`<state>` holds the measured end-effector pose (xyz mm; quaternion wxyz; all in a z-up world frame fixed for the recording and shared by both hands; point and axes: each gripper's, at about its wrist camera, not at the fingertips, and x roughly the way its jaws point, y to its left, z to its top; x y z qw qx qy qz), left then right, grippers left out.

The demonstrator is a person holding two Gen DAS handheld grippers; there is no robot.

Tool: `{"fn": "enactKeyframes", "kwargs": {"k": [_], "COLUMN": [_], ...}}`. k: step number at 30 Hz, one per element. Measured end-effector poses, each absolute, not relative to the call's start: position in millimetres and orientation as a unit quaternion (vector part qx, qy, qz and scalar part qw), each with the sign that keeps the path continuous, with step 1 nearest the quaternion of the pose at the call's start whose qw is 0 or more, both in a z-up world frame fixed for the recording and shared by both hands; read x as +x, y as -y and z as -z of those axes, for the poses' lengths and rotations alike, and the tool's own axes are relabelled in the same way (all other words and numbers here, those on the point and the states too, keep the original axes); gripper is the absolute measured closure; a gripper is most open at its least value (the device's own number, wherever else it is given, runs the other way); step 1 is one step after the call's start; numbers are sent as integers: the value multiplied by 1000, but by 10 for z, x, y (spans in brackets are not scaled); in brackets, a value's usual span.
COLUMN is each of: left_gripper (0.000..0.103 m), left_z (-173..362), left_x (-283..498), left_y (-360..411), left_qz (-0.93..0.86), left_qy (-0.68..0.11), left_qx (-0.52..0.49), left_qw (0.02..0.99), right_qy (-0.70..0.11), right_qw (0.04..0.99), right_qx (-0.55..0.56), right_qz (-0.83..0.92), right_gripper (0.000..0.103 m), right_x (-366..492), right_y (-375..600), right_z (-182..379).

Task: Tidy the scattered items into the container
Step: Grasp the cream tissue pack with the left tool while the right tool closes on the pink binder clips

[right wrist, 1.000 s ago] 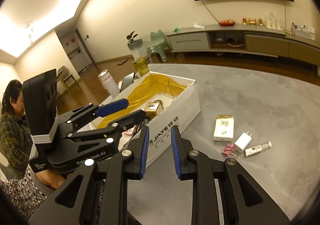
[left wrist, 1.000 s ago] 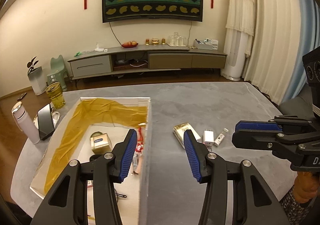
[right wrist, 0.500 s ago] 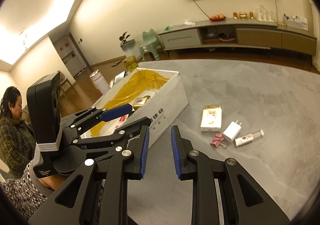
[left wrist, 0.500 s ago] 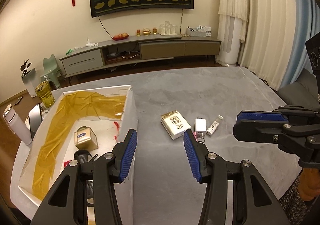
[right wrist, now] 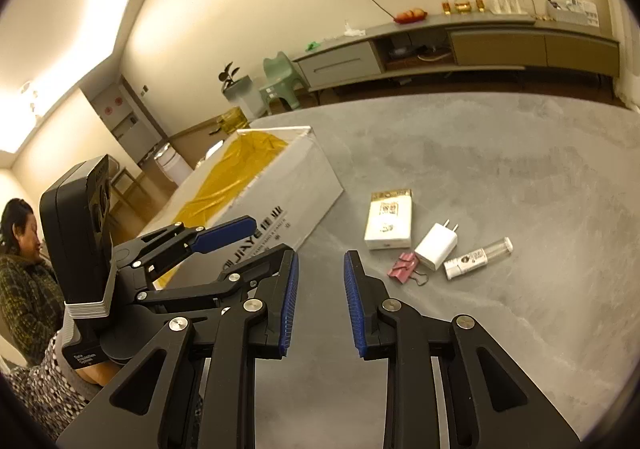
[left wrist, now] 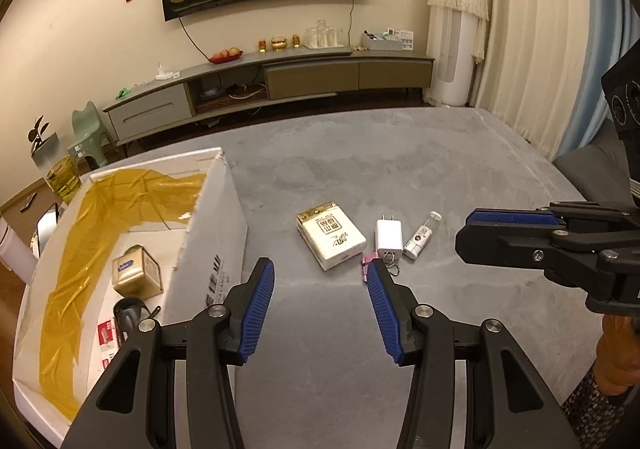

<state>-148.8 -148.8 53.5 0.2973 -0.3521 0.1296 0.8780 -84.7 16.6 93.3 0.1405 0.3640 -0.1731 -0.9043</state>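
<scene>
In the left wrist view the left tongs (left wrist: pixel 320 281) stand wide apart in the lower middle of the frame, with nothing between the blue pads, above the grey surface (left wrist: pixel 400 169). At the left side of this frame is the white box (left wrist: pixel 216 233), open on top, with yellow film (left wrist: pixel 92 233) along its inner wall. Inside it lie a small gold box (left wrist: pixel 136 277), a dark object that I cannot identify, and a red and white packet at the bottom.

The scattered items lie on the surface in the middle of the frame, to the right of the white box and apart from it: a cream packet (left wrist: pixel 331 235), a white charger plug (left wrist: pixel 389 237) just beside it, a small clear bottle (left wrist: pixel 422 235) next to the plug, and a pink binder clip (left wrist: pixel 367 265), partly hidden behind the right pad.

At the right edge of the frame the right tongs (left wrist: pixel 516 237) come in from the side. In the right wrist view the right tongs (right wrist: pixel 318 289) have a narrow gap and hold nothing; the four items are to the upper right of them.
</scene>
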Motion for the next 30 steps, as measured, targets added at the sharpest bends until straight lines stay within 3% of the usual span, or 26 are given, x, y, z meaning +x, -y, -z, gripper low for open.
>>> {"fn": "enactKeyframes", "kwargs": {"k": [26,30], "left_gripper": [53,53], "left_z": [-56,-18], "left_x": [-1847,-1902], "left_y": [1181,1143], "left_qz": [-853,-852], "left_qy": [-105,-99], "left_qx": [-416,-418], "left_qw": [296,299], "right_qy": [208,210], "right_qw": [100,95], "right_qx": [426,433], "right_qz": [875,871], "right_gripper": [76,72], "right_x": [-1139,-1169], "right_y": [-531,-554], "right_z": [-340,-272]}}
